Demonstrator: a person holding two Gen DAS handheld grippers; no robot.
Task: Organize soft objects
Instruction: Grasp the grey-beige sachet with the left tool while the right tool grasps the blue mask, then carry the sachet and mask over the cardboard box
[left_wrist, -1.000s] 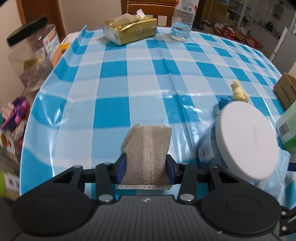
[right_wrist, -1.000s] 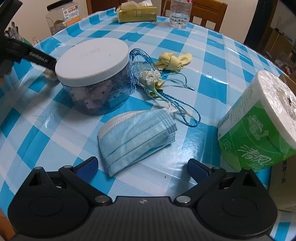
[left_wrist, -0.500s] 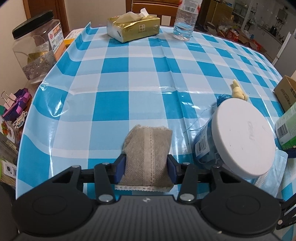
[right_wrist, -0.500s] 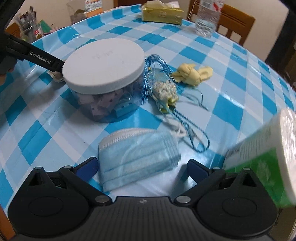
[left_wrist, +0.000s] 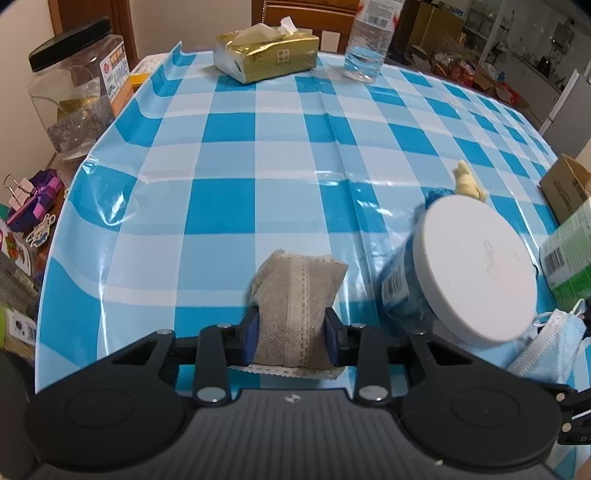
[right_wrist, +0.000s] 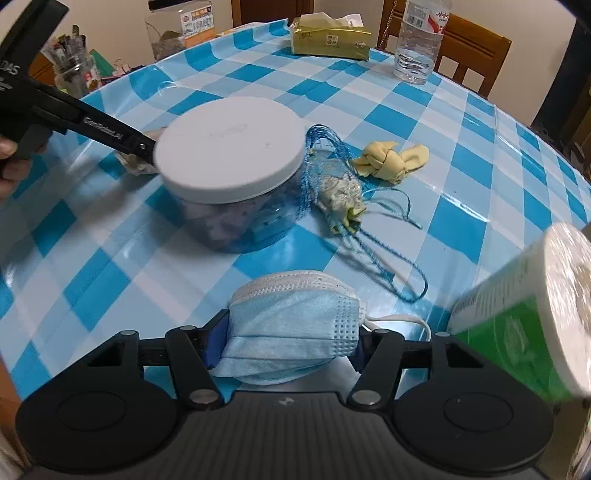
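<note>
My left gripper (left_wrist: 291, 332) is shut on a grey-brown fabric sachet (left_wrist: 295, 302) with a lace strip, just above the checked tablecloth (left_wrist: 229, 192). My right gripper (right_wrist: 288, 343) is shut on a folded light-blue face mask (right_wrist: 291, 332), which also shows at the right edge of the left wrist view (left_wrist: 546, 350). A knotted yellow cloth (right_wrist: 391, 162) and a blue mesh bundle (right_wrist: 340, 195) with trailing strings lie beyond the mask. The left gripper's arm (right_wrist: 74, 118) shows at the left of the right wrist view.
A clear jar with a white lid (right_wrist: 232, 147) stands between the grippers. A green-wrapped paper roll (right_wrist: 524, 325) is close on the right. A gold tissue pack (left_wrist: 266, 51), a water bottle (left_wrist: 365, 44) and a black-lidded jar (left_wrist: 77, 88) stand at the far edge.
My right gripper has moved forward and shut on the face mask, which lay loose on the table before. My left gripper still holds the sachet and has shifted only slightly.
</note>
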